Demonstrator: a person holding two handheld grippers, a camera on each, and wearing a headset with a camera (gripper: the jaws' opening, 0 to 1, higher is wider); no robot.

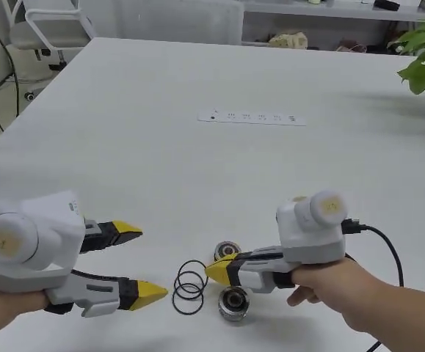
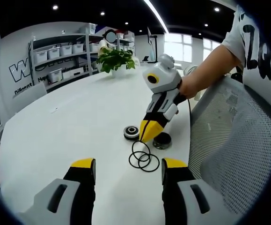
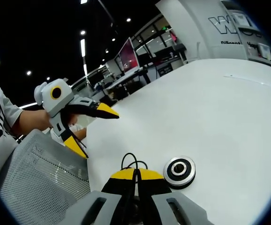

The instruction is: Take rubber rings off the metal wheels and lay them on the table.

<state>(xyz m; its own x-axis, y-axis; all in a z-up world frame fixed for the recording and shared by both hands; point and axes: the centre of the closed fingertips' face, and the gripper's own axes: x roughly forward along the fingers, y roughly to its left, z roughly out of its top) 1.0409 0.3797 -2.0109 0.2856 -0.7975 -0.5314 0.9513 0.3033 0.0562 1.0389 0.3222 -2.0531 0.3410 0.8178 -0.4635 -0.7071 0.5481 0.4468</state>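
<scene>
Left tongs [image 1: 140, 262] are wide open, hovering low over the table [image 1: 197, 154] just left of the rubber rings [image 1: 189, 286]. Right tongs [image 1: 216, 270] are closed, yellow tips pressed together, pointing at the rings from the right; cannot tell if the tip touches them. Three black rings lie flat and overlapping on the table, between the two tongs. Two metal wheels sit beside the rings: far wheel [image 1: 227, 251] just behind that closed tip, near wheel [image 1: 234, 302] just in front of it.
</scene>
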